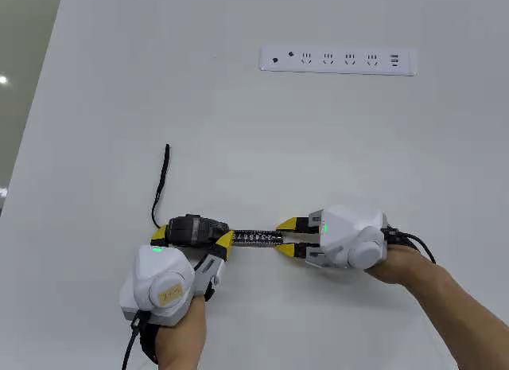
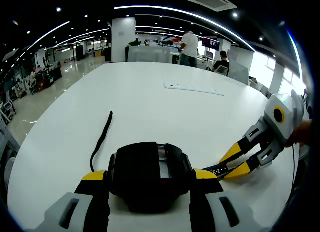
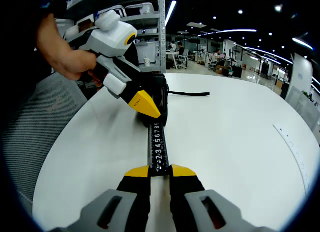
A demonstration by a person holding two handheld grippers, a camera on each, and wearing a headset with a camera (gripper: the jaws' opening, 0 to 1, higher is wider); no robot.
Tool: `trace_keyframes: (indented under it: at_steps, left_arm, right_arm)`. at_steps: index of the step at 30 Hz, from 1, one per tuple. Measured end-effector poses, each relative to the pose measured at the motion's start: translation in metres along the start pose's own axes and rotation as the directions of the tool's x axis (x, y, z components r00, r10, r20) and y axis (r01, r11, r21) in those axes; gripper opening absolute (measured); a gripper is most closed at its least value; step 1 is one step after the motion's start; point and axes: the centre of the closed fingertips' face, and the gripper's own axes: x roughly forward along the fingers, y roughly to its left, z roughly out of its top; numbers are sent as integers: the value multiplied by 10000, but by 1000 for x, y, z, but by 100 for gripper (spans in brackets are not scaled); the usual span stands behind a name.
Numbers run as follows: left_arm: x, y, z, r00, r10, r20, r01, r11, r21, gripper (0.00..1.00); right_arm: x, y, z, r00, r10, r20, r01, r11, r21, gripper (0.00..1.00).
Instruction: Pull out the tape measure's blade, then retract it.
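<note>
Tension on the blade [image 3: 157, 142] is your main concern here. The tape measure [image 1: 195, 227] lies on the white surface [image 1: 334, 147], near your edge of it. Your left hand-held gripper [image 1: 192, 237] is clamped around its black case, with one yellow tip on each side. Your right hand-held gripper [image 3: 160, 171] is pinched almost closed on the free end of the blade. The blade runs in a short, straight line from the mouth of the case to those jaws. Whether it rests on the surface or floats just above it, I cannot tell. Judging by the short length showing, most of the blade is inside the case, so the spring probably has plenty of pull left.

The strip is thin and slick and your right tips are narrow. If that pinch eases, the blade could whip back into the case and end the pull early. If you draw it upward or sideways rather than along its own line, it may kink or twist out of the jaws. The case looks rounded, so a hard tug could turn it in the left jaws or drag it toward your right hand.

When you retract, releasing all at once would let the end slam home, so walking it back seems safer. The strap [image 1: 161, 187] trails away on the far side of the case and the power strip [image 1: 337, 60] lies well apart. Neither should interfere.
</note>
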Motion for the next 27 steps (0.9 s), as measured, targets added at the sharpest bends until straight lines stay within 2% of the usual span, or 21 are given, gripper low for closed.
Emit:
trace_keyframes:
  at_steps: [27]
  left_arm:
    - [1,2,0,9999,-80,-75,79,9999,-77,62]
  right_arm:
    - [21,2,15,10000,-5,97,4,10000,72,13]
